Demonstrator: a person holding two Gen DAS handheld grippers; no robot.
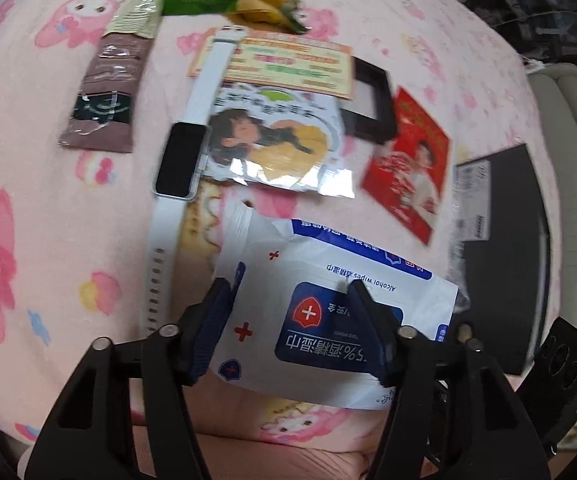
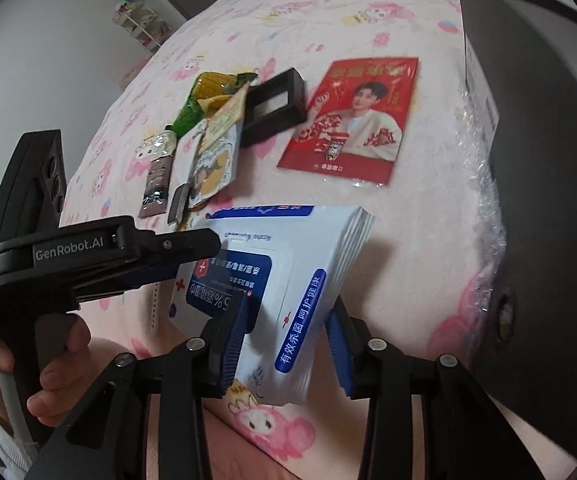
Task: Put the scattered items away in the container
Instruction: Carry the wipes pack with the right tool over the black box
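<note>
**Two tongs on one wipes pack**

Both of us (left and right hands) are on the same alcohol wipes pack (image 2: 284, 292), which lies at the near edge of the bed (image 1: 48, 216). Our right tongs (image 2: 288, 344) pinch its near end, a blue pad on either side. Our left tongs (image 1: 288, 320) straddle the pack, but we cannot tell whether they are pressing it or only resting spread around it. The black container (image 2: 548, 184) sits just to the right, well within reach.

To do this step well, we judge one grip should carry the pack: release the left, keep the right pinch firm on the soft, saggy pack, lift it clear of the white watch (image 1: 176, 168) beside it, and swing right over the container's wall before letting go.
</note>
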